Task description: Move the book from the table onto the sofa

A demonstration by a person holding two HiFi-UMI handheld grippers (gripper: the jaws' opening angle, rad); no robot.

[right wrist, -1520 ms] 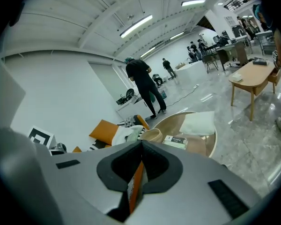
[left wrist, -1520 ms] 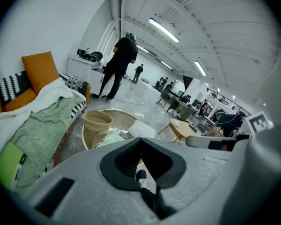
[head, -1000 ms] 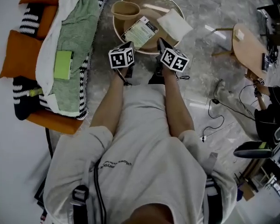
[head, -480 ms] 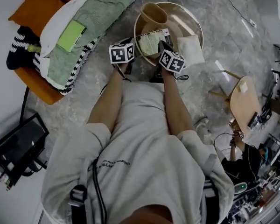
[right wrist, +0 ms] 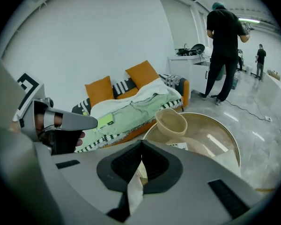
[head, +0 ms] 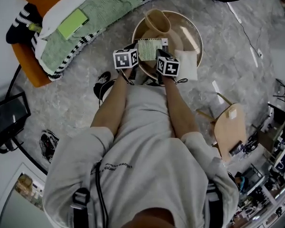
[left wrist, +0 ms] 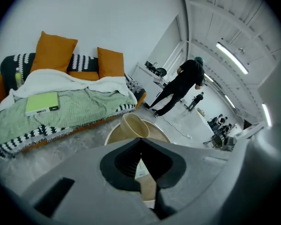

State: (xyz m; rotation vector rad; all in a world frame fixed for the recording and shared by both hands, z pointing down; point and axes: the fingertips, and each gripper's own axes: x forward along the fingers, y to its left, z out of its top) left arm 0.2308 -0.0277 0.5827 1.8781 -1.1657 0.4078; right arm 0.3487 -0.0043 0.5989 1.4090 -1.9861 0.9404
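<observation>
- The person is standing at the near side of the round table [head: 194, 32]. Both bare forearms are reaching forward over its near edge, side by side.
- The left gripper [left wrist: 141, 146] is pointing forward and down toward the table top. Its jaws are pressing together and are pinching nothing.
- The right gripper [right wrist: 141, 149] is pointing down in the same manner, just beside the left one. Its jaws are also lying closed on each other, with nothing caught.
- The book [head: 148, 50] is lying flat on the near part of the table, between the two gripper tips. Whether the tips are touching it cannot be told.
- The book cover is carrying lines of small print, too small to read.
- The marker cubes are showing only black-and-white square patterns, no letters.
- A line of print is running across the person's shirt [head: 133, 141], but it is not readable.
- A tan cup [head: 156, 20] is sitting on the far part of the table, and a white folded cloth [head: 186, 64] on its right part.
- The sofa [head: 26, 63] is standing left of the table, and a green flat thing [head: 72, 23] is lying on it.
</observation>
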